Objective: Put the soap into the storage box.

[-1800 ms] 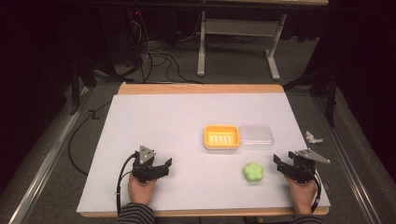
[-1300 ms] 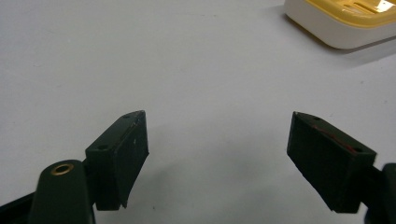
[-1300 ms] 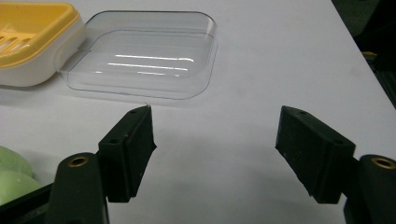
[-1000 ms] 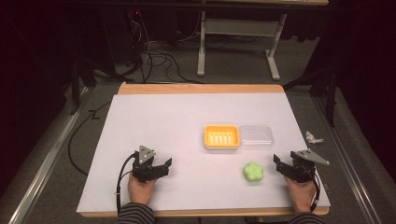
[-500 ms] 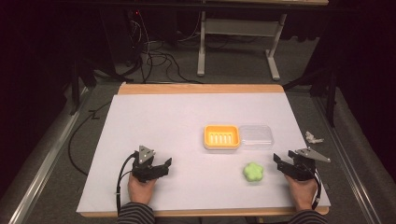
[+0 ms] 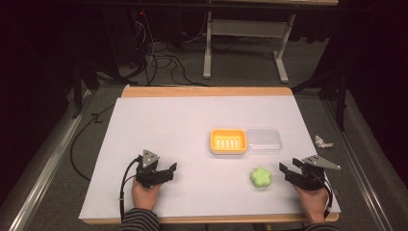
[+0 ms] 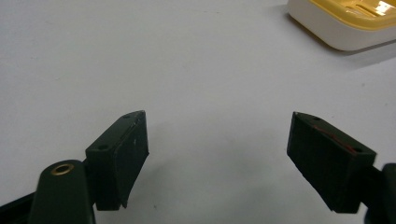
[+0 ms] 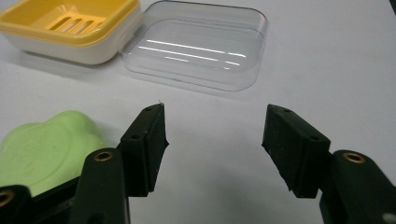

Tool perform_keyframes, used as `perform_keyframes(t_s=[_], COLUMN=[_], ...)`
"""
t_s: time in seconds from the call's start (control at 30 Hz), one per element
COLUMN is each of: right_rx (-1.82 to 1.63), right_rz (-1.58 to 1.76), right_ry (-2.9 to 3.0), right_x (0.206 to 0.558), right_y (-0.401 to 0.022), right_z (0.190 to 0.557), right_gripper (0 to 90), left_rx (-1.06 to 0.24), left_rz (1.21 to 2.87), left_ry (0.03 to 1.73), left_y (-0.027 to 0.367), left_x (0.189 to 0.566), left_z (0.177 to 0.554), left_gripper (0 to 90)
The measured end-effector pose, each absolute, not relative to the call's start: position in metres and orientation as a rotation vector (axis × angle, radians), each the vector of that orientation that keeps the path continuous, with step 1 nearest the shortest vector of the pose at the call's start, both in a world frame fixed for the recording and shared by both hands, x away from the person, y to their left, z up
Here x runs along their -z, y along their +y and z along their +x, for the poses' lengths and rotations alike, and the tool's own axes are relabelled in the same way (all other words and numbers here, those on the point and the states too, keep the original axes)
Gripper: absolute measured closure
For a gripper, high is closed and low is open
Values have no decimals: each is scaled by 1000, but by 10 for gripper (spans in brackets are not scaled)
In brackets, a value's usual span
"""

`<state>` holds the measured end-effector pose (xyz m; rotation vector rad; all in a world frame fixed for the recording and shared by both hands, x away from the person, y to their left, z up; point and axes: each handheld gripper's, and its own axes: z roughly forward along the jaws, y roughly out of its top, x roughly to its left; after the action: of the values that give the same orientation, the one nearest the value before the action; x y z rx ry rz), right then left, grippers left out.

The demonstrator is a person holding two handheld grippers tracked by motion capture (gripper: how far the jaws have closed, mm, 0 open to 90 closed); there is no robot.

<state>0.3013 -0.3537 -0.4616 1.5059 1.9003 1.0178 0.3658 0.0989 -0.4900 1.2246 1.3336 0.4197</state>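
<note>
High view, soap: The green flower-shaped soap (image 6: 261,177) lies flat on the worktop (image 6: 183,120) near the front edge, toward the right corner, just in front of the yellow soap dish (image 6: 228,141) and its clear lid (image 6: 263,140).
High view, right gripper: Your right gripper (image 6: 285,173) sits just right of the soap, apart from it and pointing at it.
High view, left gripper: Your left gripper (image 6: 169,172) rests near the front edge, left of centre, well apart from the soap.
Left gripper view, jaws: They stand wide apart over bare worktop. One corner of the soap dish (image 7: 345,28) shows at top right.
Right gripper view, jaws: They have just been closing, yet a clear gap remains and nothing lies between them. The soap (image 8: 46,149) sits outside the left jaw, and the lid (image 8: 196,51) lies ahead.
Handling, judged: Expect a light, rigid bar with a smooth, slippery skin that dents under hard pressure.
Grip point, judged: Take it across the middle, pads seated in two opposite notches between lobes, and clamp gently.
Risk, judged: A grip on the rounded lobes may squirt the bar out sideways.
</note>
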Motion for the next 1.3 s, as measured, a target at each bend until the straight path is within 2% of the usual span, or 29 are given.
perform_keyframes(t_s=[0.53, 1.3], right_rx=[-1055, -955], right_rz=[1391, 1370], right_ry=[1999, 2169], right_x=[442, 449], right_y=[-332, -289], right_z=[281, 285], right_gripper=[395, 201], left_rx=[-425, -423], left_rz=[1235, 1237], left_ry=[1322, 1314], left_y=[98, 98], left_x=[490, 490], left_z=[365, 364], left_gripper=[211, 209])
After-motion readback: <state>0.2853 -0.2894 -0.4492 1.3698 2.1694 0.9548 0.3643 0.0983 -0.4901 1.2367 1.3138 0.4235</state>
